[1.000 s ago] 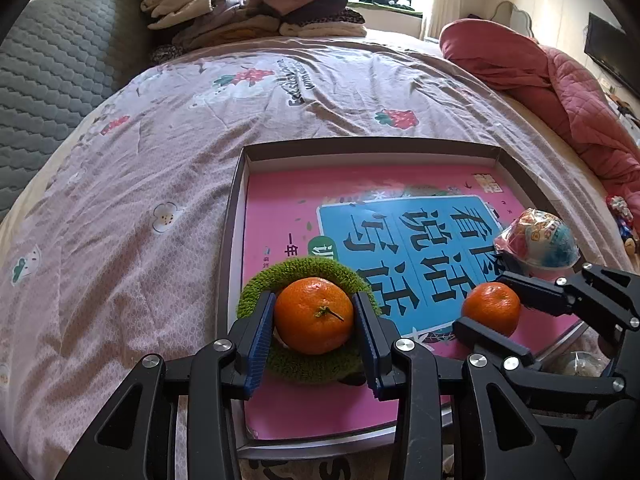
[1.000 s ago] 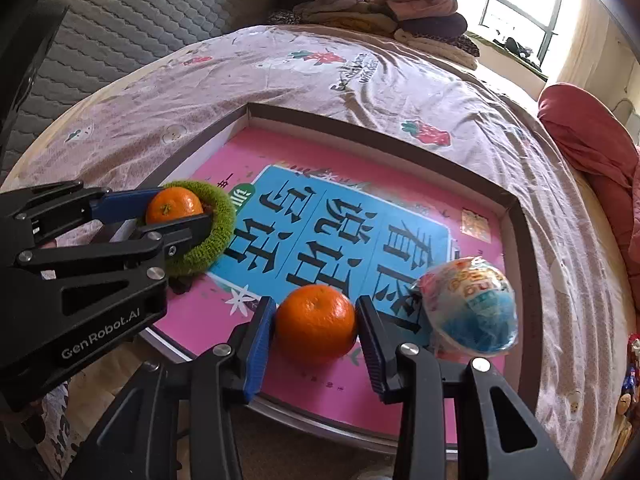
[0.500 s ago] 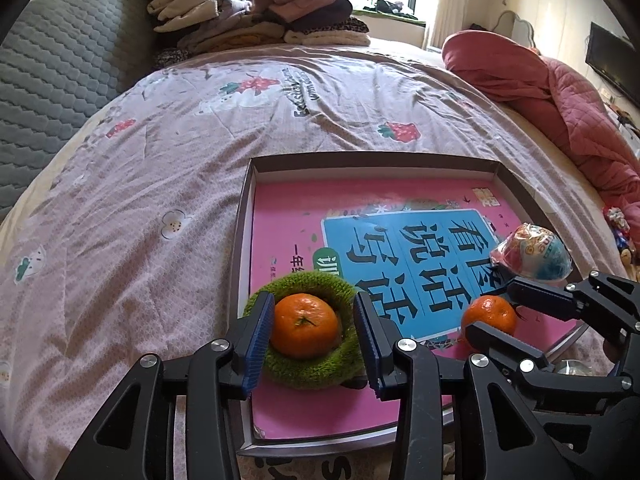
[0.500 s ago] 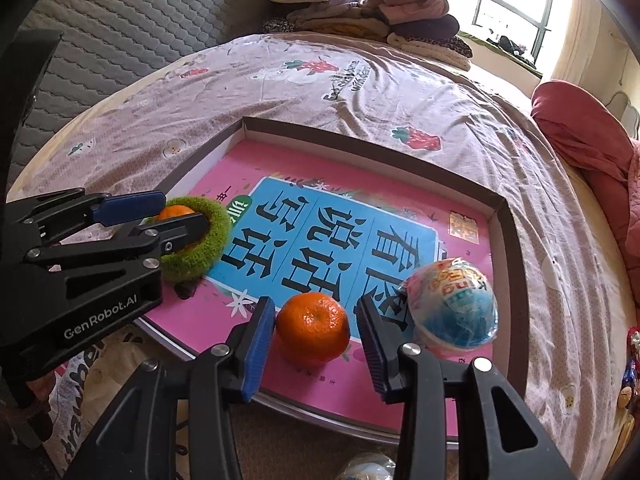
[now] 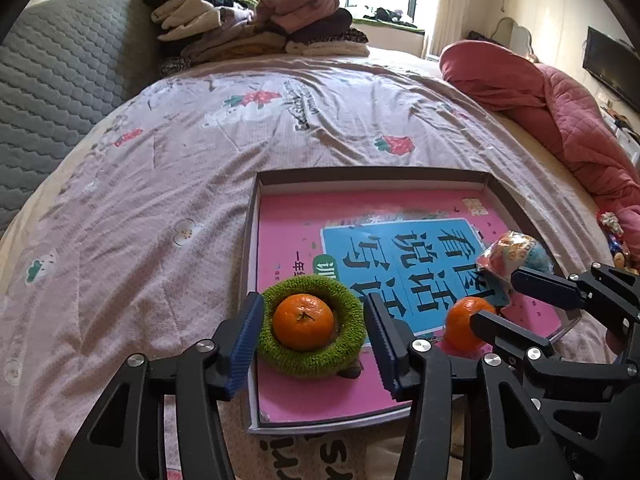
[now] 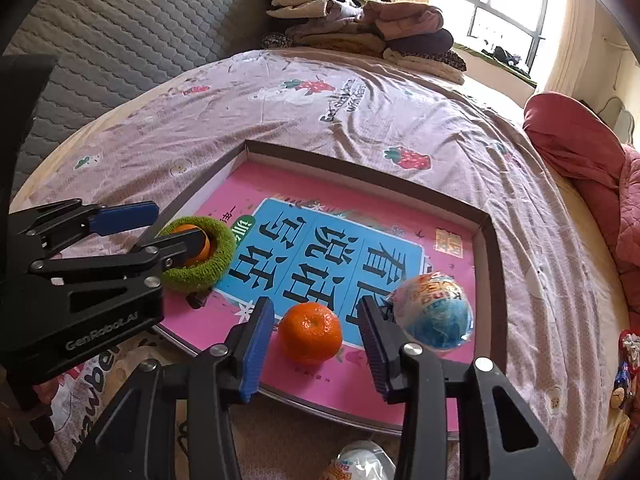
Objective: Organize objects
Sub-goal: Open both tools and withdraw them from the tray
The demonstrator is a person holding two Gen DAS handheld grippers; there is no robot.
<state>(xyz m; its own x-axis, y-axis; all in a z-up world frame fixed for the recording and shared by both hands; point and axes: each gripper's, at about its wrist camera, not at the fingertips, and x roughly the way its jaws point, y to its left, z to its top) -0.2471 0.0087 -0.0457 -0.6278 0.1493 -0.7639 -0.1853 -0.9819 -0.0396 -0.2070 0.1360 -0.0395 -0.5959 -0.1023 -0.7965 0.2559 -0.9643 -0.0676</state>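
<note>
A shallow tray with a pink book lining it lies on the bed. One orange rests inside a green fuzzy ring at the tray's near left corner. My left gripper is open, its jaws either side of the ring, not touching the orange. A second orange lies on the pink book near the front edge. My right gripper is open around it without touching. A foil-wrapped egg toy sits just right of it.
The bed sheet surrounds the tray. Folded clothes are piled at the far end. A red quilt lies at the right. Another wrapped egg lies below the tray's front edge. A grey headboard is at the left.
Both grippers opened, let go of their oranges and drew back. The left orange now sits in the green ring, the right orange on the book.
</note>
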